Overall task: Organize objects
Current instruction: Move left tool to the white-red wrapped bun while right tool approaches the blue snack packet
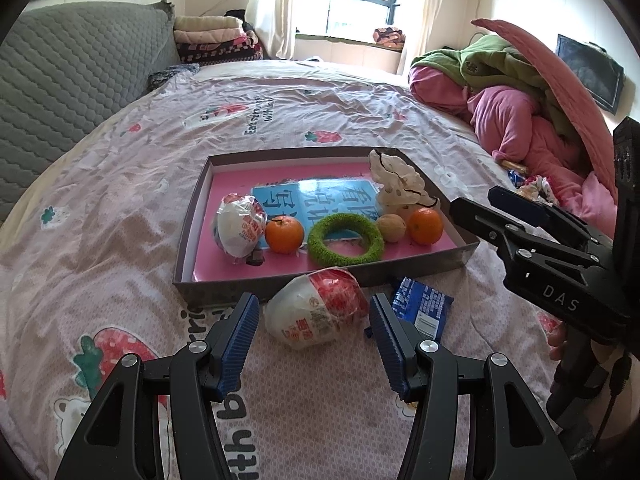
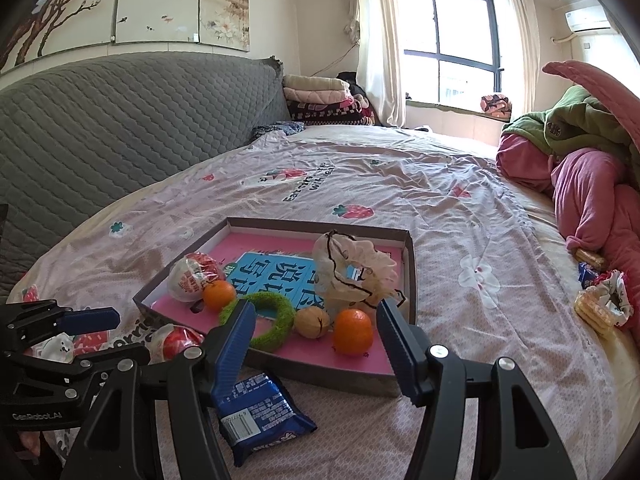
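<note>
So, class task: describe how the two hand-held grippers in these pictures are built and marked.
Both are black, angular frames with silver bolts. The left hand-held gripper and right hand-held gripper each carry two fingers faced with ribbed blue pads. The right one's side reads "DAS" in white; the left one's side reads "GenRobot.AI". A thin black cable hangs below the right one.

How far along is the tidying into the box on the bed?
Done: the box already holds a wrapped snack, two oranges, a green ring, a walnut and a plastic bag. In hand: nothing; the left gripper is open around a second wrapped snack on the sheet; the right gripper is open and empty. Left: that snack and the blue packet.
</note>
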Demonstrator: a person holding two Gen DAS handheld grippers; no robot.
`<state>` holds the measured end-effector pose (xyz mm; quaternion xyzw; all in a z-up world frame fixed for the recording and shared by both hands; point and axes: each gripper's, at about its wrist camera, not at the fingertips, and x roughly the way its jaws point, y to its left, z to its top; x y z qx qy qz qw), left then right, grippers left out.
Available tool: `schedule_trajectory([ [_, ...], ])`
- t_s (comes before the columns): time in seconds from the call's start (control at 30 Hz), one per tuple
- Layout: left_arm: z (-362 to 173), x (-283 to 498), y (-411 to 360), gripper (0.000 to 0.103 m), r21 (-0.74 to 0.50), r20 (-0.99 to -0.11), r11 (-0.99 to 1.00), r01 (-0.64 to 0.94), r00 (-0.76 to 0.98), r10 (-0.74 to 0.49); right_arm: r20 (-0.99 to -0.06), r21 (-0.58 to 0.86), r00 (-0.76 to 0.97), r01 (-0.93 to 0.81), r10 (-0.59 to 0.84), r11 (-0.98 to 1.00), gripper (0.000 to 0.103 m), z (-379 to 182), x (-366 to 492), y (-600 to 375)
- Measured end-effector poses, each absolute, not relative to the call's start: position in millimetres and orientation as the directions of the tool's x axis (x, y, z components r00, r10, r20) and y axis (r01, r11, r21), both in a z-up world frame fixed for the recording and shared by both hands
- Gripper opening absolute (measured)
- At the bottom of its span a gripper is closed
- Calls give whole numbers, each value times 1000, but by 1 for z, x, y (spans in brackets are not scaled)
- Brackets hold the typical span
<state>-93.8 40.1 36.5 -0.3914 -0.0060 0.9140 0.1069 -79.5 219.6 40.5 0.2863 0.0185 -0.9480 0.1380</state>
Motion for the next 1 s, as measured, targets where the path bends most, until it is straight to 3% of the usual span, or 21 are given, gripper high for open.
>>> schedule_trajectory([
  [1.0,50,-60,42,59,-77,-717,-977,-200,-670,194,-565,60,-780,289,-271,-956,69,36,-50,212],
])
